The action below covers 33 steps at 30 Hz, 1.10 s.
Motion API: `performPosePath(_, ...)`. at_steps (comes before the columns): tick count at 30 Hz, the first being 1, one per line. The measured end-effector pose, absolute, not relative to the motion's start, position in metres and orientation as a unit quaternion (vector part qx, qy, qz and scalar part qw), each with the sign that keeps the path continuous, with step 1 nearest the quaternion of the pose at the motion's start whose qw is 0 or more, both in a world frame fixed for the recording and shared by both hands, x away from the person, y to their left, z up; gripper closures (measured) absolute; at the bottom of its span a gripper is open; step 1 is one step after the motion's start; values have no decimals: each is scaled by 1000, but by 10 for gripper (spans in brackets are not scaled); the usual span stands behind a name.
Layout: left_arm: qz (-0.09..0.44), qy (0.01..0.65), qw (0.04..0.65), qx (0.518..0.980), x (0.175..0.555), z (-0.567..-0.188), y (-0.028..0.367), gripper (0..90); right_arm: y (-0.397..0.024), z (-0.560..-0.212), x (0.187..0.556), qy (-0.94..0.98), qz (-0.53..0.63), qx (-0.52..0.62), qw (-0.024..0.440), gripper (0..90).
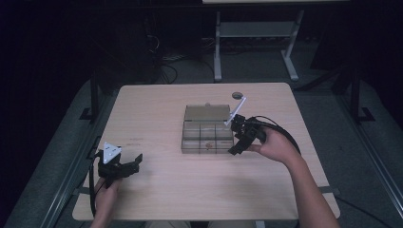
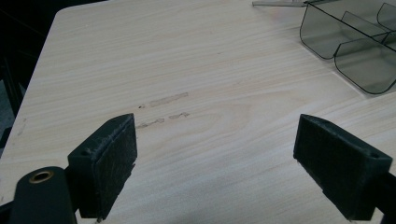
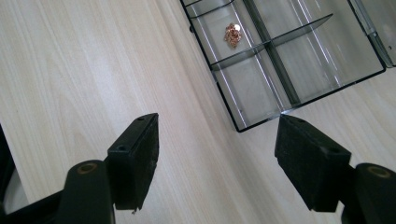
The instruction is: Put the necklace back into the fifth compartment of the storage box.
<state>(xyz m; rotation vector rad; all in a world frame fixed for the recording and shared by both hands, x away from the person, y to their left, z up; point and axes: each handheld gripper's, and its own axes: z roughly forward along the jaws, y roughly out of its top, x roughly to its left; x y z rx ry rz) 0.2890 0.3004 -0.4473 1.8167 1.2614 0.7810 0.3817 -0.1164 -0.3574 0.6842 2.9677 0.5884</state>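
Just ahead of my right gripper (image 1: 240, 137), gaping empty, I am eyeing the clear divided box (image 3: 289, 60), perhaps holding a small coppery trinket (image 3: 232, 34), while my left gripper (image 1: 124, 167), equally wide and empty, is hanging well apart.

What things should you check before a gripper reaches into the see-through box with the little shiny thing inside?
1. Box lid open: ok. The clear box has its lid folded back.
2. Right gripper open and holding nothing: ok. Its jaws stand wide apart.
3. Right gripper close to the box: ok. It sits at the box's right side.
4. Left gripper out of the way: ok. It is open, near the table's left front.
5. Target seen: ok. A small coppery piece lies in one compartment.
6. What the piece is: cannot tell, too small.
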Motion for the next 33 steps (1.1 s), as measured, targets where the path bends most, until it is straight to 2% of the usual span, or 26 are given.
performPosePath(33, 308, 492, 386, 717, 287, -448, 297, 131, -162, -393, 343, 948, 202, 247, 19, 290)
